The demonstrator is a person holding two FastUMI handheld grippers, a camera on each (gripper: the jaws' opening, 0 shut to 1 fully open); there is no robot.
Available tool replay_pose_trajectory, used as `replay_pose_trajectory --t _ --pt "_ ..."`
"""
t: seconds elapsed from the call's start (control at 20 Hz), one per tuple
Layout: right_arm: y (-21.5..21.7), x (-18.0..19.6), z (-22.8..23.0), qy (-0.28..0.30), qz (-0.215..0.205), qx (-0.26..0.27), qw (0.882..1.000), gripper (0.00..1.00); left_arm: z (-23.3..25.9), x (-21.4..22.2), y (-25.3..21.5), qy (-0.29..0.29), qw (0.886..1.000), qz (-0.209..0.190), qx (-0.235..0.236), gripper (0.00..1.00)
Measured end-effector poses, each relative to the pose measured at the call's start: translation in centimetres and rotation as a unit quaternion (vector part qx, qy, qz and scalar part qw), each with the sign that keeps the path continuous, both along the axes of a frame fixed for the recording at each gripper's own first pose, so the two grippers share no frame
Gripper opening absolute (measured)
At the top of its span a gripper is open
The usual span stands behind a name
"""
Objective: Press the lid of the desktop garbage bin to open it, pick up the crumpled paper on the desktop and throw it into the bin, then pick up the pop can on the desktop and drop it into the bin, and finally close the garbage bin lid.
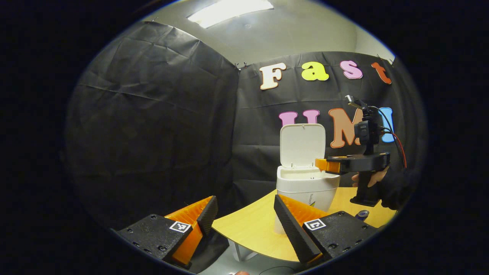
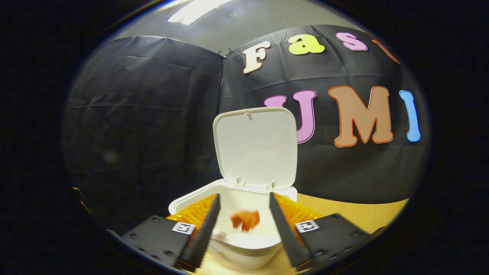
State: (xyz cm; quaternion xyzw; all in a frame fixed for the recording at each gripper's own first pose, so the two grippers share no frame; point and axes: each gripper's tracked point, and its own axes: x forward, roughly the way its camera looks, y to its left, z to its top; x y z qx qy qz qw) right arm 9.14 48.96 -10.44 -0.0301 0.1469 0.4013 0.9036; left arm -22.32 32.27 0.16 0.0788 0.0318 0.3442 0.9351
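Both claws (image 1: 242, 225) (image 2: 244, 221) released; blurry crumpled paper (image 2: 245, 220) over open bin (image 2: 229, 244), pop can (image 1: 362, 214) half-hidden.

The booth is enclosed by black cloth walls (image 1: 160, 114), creased and pinned together at a corner seam. Above them a pale ceiling (image 1: 290, 34) is seen, lit by a bright rectangular light panel (image 1: 229, 10). A light wooden tabletop (image 1: 252, 229) with a curved edge is set before the cloth, carried on a pale leg (image 1: 237, 253).
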Motion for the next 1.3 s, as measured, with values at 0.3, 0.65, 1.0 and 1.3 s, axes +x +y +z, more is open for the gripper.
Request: replay_pose_trajectory --t 0.3,0.65,1.0,1.3 --pt "-2.2 0.4 1.5 -0.016 -0.025 0.009 1.000 0.99 0.3 1.8 -0.3 -0.004 1.000 -0.022 0.003 0.91" --pt "-10.3 0.7 3.6 -0.038 -0.083 0.007 0.996 0.99 0.2 7.3 -3.7 -0.008 0.995 -0.096 0.001 0.92" --pt "-21.5 1.6 5.0 -0.049 -0.170 0.002 0.984 0.99 0.5 13.7 -9.2 -0.013 0.982 -0.187 -0.001 0.92" --pt "-31.3 1.7 5.3 -0.057 -0.247 -0.017 0.967 0.99 1.0 18.8 -15.2 -0.023 0.965 -0.262 -0.007 0.92"
